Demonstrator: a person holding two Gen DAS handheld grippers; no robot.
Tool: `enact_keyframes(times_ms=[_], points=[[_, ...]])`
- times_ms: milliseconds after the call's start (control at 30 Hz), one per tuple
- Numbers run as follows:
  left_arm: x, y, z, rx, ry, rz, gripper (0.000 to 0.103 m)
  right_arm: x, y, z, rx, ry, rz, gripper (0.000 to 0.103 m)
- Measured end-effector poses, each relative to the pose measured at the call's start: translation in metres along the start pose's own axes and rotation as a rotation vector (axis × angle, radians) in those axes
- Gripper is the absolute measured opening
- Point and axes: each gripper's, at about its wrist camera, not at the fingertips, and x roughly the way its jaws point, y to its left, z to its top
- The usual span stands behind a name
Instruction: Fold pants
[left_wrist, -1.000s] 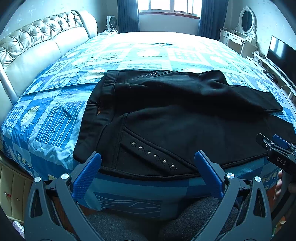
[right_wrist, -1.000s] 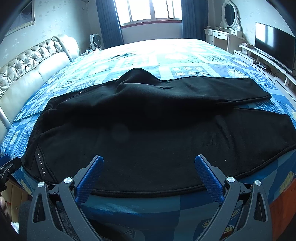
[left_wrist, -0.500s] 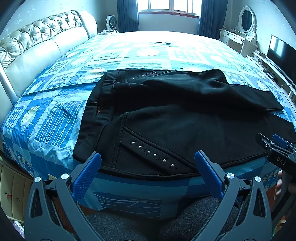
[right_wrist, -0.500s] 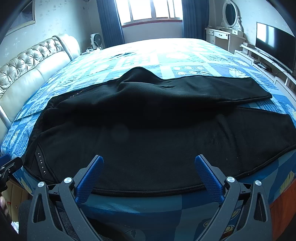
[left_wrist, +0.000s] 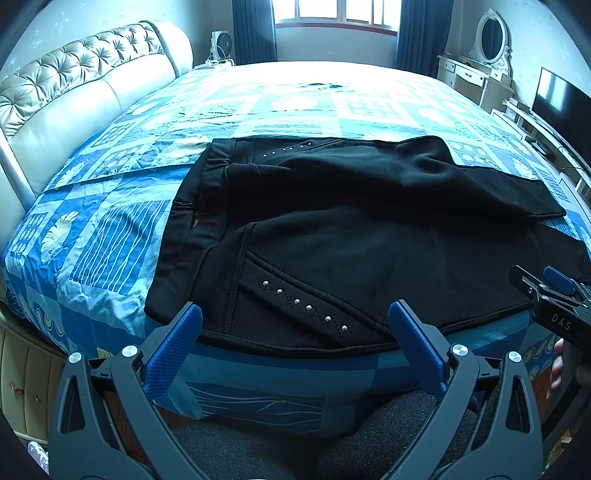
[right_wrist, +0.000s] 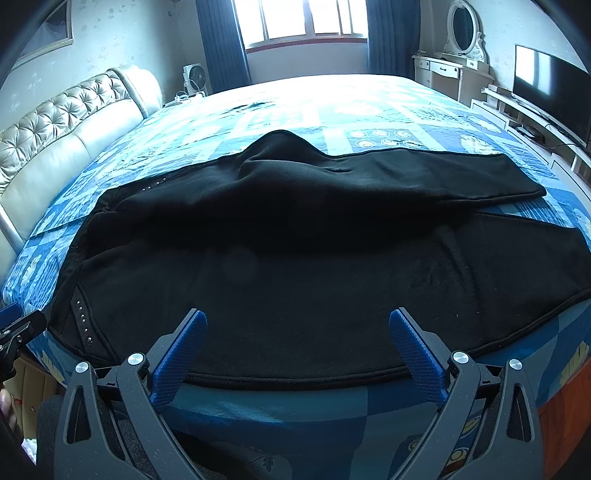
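- Left gripper (left_wrist: 295, 332): jaws spread wide, holding nothing, hovering at the bed's (left_wrist: 110, 236) near edge with the pants' (left_wrist: 332, 236) studded pocket (left_wrist: 306, 306) just ahead between the fingers.
- Right gripper (right_wrist: 297, 339): also wide and empty, the near leg's hem edge just ahead of it.
- Judged next step: each gripper should pinch the near edge, both layers together, then lift evenly and carry it over the far leg so the seams line up.
- Pants lie flat ahead of both grippers, long axis running left to right: waistband (left_wrist: 218, 162) left of the left gripper, cuffs (right_wrist: 532, 184) to the far right.
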Motion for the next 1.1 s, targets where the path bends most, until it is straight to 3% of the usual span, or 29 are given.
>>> enact_keyframes(times_ms=[700, 900, 1100], points=[[0.006, -0.001, -0.002, 0.014, 0.025, 0.001, 0.101, 0.006, 0.003, -0.002, -0.014, 0.033, 0.033, 0.099], [0.007, 0.017, 0.011, 0.011, 0.027, -0.038, 0.101, -0.001, 0.001, 0.017, -0.035, 0.01, 0.132, 0.099], [0.034, 0.084, 0.054, -0.036, 0.056, -0.139, 0.101, 0.007, -0.006, 0.067, -0.079, -0.032, 0.285, 0.099]])
